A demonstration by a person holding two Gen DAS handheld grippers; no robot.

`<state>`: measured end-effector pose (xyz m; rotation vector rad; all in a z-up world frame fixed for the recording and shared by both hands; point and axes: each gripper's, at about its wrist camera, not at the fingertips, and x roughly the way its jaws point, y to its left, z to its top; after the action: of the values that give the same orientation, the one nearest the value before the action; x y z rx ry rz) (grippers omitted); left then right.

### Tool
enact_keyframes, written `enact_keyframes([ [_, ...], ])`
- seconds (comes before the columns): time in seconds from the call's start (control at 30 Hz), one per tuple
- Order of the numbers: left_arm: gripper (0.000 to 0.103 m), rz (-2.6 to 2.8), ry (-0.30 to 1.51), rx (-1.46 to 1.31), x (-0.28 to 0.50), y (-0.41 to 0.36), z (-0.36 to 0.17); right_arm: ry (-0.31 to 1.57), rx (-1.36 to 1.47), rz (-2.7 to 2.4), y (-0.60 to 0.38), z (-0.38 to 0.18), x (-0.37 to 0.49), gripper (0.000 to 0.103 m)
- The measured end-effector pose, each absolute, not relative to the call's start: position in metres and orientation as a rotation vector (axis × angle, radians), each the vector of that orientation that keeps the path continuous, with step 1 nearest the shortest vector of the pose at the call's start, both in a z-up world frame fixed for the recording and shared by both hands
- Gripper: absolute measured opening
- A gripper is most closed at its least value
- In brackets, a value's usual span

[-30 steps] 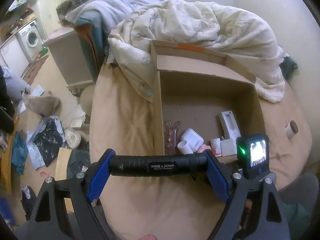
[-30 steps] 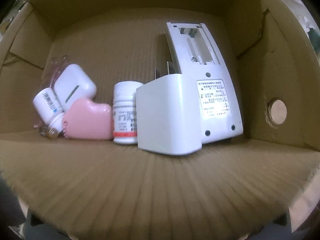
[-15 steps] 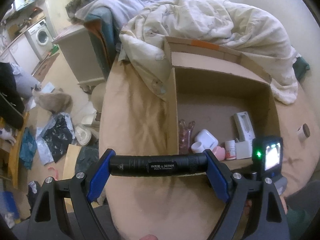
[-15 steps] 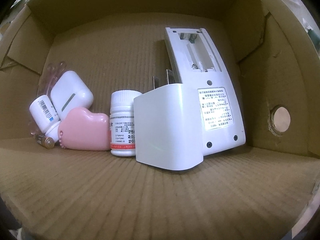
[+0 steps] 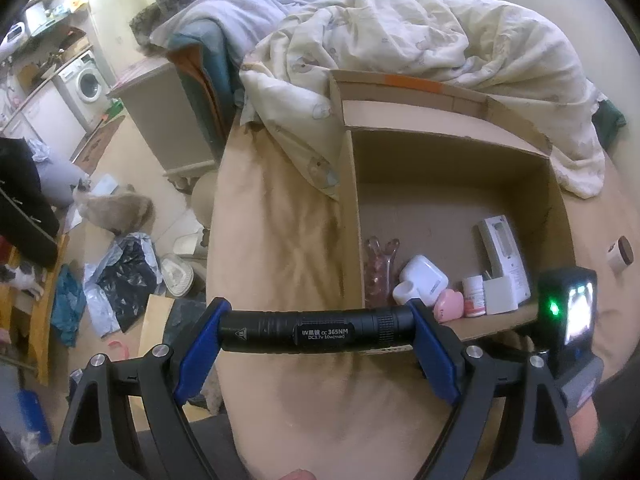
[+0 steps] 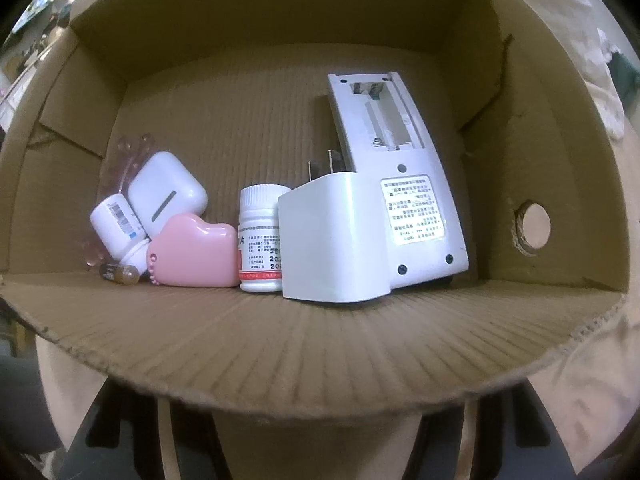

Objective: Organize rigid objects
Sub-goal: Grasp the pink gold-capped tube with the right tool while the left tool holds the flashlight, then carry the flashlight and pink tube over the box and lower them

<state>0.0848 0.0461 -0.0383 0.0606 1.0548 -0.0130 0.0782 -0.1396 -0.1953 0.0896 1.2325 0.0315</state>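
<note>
Left gripper [image 5: 318, 330]: pinching a black flashlight [image 5: 316, 330] end to end between the blue pads, crosswise, just before the near wall of the cardboard box [image 5: 558, 200].
Right gripper: jaws just closing, nothing seen between; fingertips hidden under the box edge, so spread or not cannot be told.
Step, probably: carry over the near wall, lower flat onto bare floor, then release.
Care: avoid knocking the pill bottle [image 6: 262, 236] and white charger [image 6: 334, 240].
Flashlight: slim, ribbed, printed label.

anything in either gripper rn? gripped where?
Left gripper holds the black flashlight endwise, one blue pad on each end. Right gripper's jaws have just been closing; its fingers are hidden below the cardboard box, nothing seen held.
</note>
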Motion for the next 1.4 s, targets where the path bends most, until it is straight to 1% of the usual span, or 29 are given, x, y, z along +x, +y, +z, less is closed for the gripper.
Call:
enact_keyframes([
  [0.13,0.086,0.000,1.053,0.064,0.084,0.049,-0.039,1.250,0.080,0.054,-0.140,-0.189,0.070,0.065],
  [0.2,0.086,0.001,1.055,0.063,0.083,0.050,-0.039,1.282,0.139,0.082,-0.142,-0.184,0.060,0.065],
  [0.4,0.086,-0.032,1.037,0.078,0.076,0.044,-0.034,1.259,0.214,0.176,-0.146,-0.146,0.024,0.065],
  [0.47,0.086,-0.045,1.025,0.081,0.073,0.040,-0.031,1.231,0.224,0.209,-0.150,-0.129,0.017,0.065],
  [0.63,0.086,-0.083,0.872,0.106,0.058,0.025,-0.003,1.131,0.280,0.278,-0.172,-0.092,0.006,0.065],
  [0.7,0.086,-0.086,0.848,0.114,0.059,0.020,0.005,1.091,0.276,0.286,-0.180,-0.077,0.007,0.065],
  [0.97,0.086,-0.097,0.808,0.057,0.096,0.004,0.041,0.922,0.253,0.297,-0.193,-0.023,0.059,0.065],
  [1.07,0.086,-0.118,0.721,-0.029,0.109,0.003,0.069,0.837,0.275,0.267,-0.206,-0.008,0.072,0.065],
  [1.13,0.086,-0.120,0.667,-0.035,0.112,-0.002,0.081,0.795,0.295,0.256,-0.215,-0.008,0.082,0.065],
  [1.2,0.086,-0.106,0.652,-0.008,0.120,-0.010,0.078,0.788,0.302,0.244,-0.221,-0.014,0.088,0.065],
  [1.27,0.086,-0.102,0.692,0.012,0.131,-0.019,0.061,0.811,0.330,0.241,-0.227,-0.030,0.093,0.065],
  [1.4,0.086,-0.100,0.797,0.091,0.147,-0.038,-0.002,0.890,0.311,0.206,-0.228,-0.062,0.102,0.065],
])
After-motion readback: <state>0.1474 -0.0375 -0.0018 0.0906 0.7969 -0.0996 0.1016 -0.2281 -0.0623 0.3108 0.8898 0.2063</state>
